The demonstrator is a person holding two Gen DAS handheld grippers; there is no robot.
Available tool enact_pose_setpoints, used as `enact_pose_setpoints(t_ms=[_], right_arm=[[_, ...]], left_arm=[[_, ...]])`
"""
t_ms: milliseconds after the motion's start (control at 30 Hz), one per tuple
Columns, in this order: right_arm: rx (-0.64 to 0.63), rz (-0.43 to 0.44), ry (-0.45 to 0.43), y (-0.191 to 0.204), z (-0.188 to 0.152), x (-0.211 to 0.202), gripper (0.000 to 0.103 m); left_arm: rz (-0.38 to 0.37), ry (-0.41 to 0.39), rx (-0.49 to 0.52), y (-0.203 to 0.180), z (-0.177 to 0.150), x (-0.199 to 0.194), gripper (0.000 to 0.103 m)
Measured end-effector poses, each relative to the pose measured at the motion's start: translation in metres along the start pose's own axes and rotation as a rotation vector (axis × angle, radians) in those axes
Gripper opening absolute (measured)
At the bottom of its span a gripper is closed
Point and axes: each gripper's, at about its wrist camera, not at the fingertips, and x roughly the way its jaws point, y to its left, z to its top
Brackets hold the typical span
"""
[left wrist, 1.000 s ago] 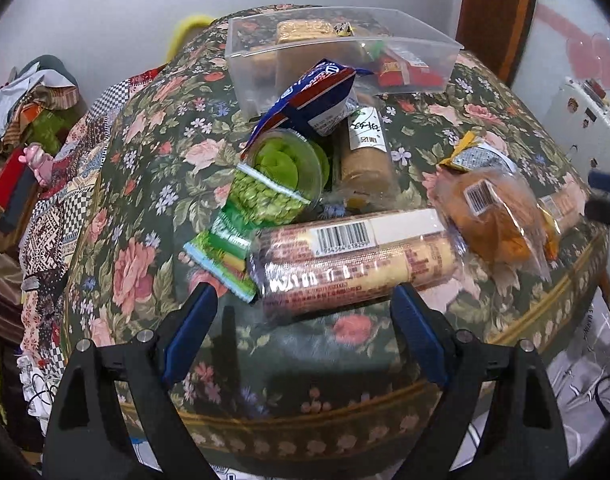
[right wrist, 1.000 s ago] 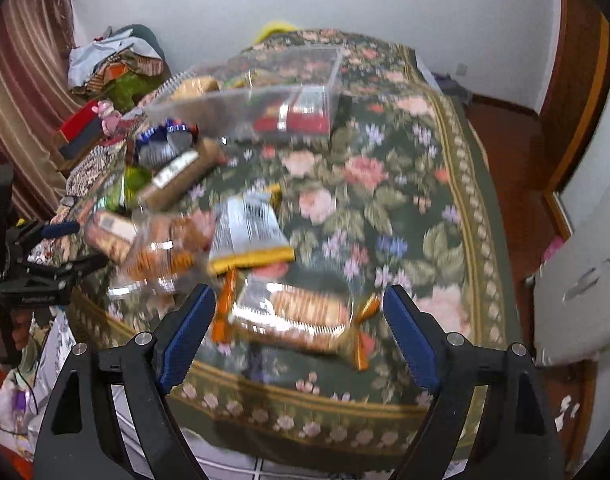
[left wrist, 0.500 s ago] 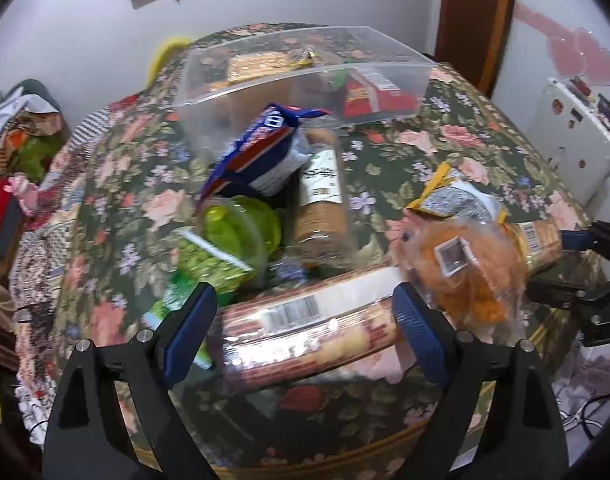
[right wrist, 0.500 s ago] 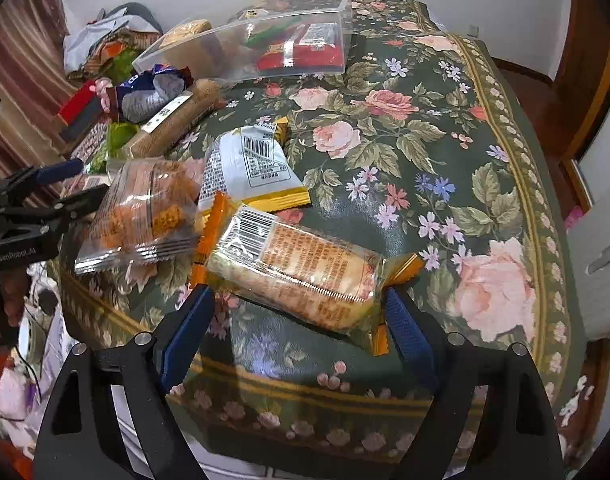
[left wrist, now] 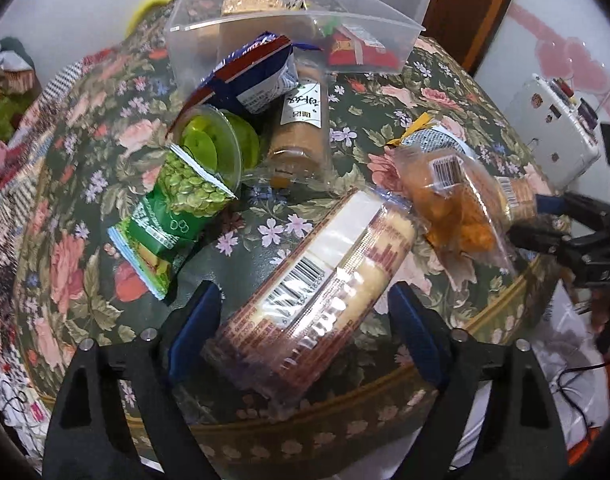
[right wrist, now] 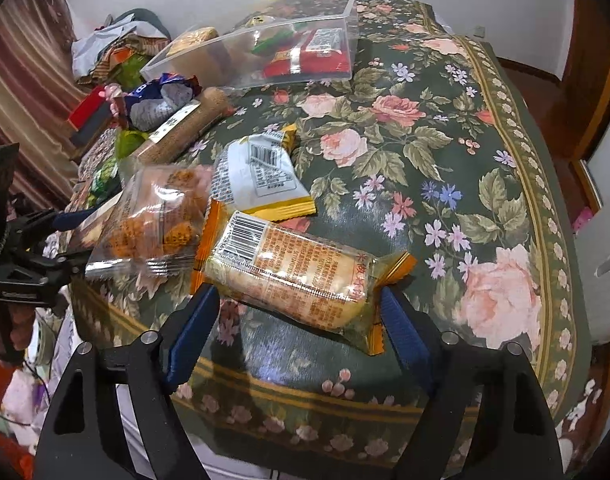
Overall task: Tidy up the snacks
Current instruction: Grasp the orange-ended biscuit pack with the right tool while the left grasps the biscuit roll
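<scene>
A dark green floral tablecloth (right wrist: 437, 168) covers the table; a striped curtain (right wrist: 29, 92) hangs at nine o'clock in the right wrist view. The clear plastic bin (left wrist: 289, 32) at twelve o'clock holds a red packet (left wrist: 357, 50) and biscuits. The left gripper (left wrist: 305, 320) is spread wide around a long biscuit roll (left wrist: 317, 296) — no contact visible. The right gripper (right wrist: 297, 320), jaws apart, flanks an orange-ended cracker pack (right wrist: 293, 272).

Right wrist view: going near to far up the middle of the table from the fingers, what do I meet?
Right gripper → orange-ended cracker pack → white and yellow packet → brown biscuit roll → clear plastic bin.
</scene>
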Motion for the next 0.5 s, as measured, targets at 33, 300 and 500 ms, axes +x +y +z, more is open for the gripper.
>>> enact_pose_setpoints(t_ms=[33,300,500], right_arm=[[-0.010,-0.012,-0.004,0.000,0.000,-0.002,0.080],[-0.105,-0.072,-0.037,0.005,0.021,0.002,0.095],[-0.145,-0.056,-0.003,0.006,0.024,0.012,0.094]], left_arm=[[-0.002,-0.005,-0.003,0.000,0.001,0.000,0.081],[-0.009,-0.044,-0.009,-0.009,0.004,0.000,0.065],[-0.030,-0.039,-0.018,-0.015,-0.004,-0.008,0.055]])
